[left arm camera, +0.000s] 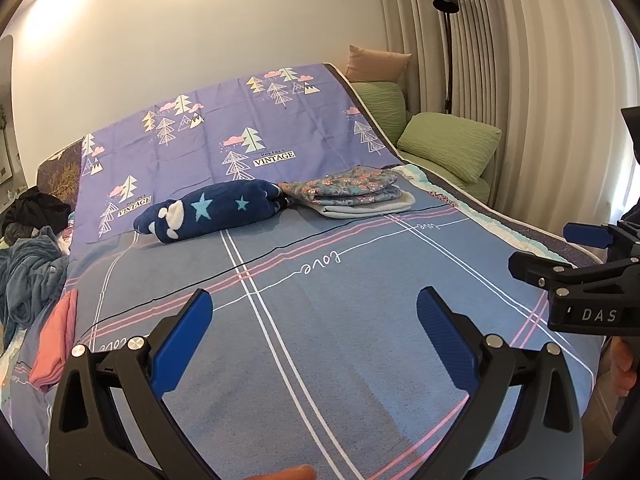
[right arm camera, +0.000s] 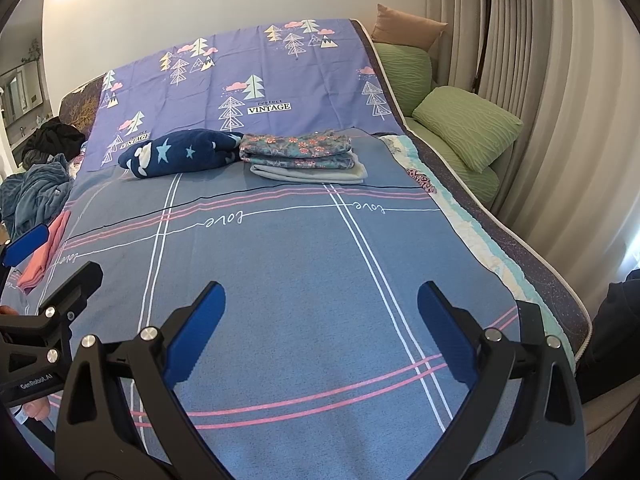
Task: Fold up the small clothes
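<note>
both grippers hover over the near part of the bed (left arm camera: 360,320), empty, with bare blue-grey bedspread under them. the left gripper (left arm camera: 314,334) has its jaws spread wide, nothing between the blue pads; the right gripper (right arm camera: 322,330) is the same, jaws apart and holding nothing.

the clothes sit well away from both. toward the middle of the bed, where the blue-grey spread meets the purple tree-print sheet (left arm camera: 224,120), there is a folded stack with a floral garment (right arm camera: 298,148) on top of a pale grey one (right arm camera: 312,174); just beside it, touching or nearly so, lies a rolled navy star-print piece (right arm camera: 180,152). these look done already. along the left edge of the bed lies a pink garment (left arm camera: 56,344), partly folded lengthwise as far as i can tell, and past it at the far left corner a heap of teal fleece (left arm camera: 28,280) and something dark (left arm camera: 36,210).

my guess is the step in hand is fetching the next piece, and the pink one is nearest the left gripper. to do it well, i would take it by one end with the left gripper, pinching a single layer's edge rather than the whole bundle, drag it onto the open spread in the middle, and let the right gripper catch the other end so it lies flat before any fold. pulling it by the middle would bunch it. keeping clear of the finished stack matters too.
</note>
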Demonstrator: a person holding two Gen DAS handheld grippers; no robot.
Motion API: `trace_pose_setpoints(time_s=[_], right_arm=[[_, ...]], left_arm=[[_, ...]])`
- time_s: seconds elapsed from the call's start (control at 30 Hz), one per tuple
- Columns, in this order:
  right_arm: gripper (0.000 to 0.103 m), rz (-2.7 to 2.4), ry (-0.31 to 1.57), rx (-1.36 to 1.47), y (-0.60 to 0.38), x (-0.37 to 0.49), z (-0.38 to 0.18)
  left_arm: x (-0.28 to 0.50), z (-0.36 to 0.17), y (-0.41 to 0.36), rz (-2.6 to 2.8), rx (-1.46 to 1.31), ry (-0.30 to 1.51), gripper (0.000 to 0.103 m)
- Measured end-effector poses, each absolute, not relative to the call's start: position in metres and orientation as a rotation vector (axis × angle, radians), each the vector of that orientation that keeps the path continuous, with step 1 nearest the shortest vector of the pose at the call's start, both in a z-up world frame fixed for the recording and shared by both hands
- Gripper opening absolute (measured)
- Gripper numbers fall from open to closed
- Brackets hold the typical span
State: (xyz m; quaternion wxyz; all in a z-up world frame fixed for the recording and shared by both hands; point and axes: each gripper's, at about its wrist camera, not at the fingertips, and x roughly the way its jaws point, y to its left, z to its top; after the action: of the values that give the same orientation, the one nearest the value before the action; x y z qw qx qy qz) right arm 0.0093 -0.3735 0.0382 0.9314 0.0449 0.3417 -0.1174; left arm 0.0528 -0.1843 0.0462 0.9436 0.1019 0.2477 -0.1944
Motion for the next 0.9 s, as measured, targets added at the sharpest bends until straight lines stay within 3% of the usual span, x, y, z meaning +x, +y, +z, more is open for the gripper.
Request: trace_pose_setpoints(time_s=[0.9], right_arm=[[0.098,-0.243,0.705,0.090,-0.3717,0.0086,0.0365]], left_arm=[[0.0534,0.0454,-0.1837,-0.395,0.207,0.508,0.102]])
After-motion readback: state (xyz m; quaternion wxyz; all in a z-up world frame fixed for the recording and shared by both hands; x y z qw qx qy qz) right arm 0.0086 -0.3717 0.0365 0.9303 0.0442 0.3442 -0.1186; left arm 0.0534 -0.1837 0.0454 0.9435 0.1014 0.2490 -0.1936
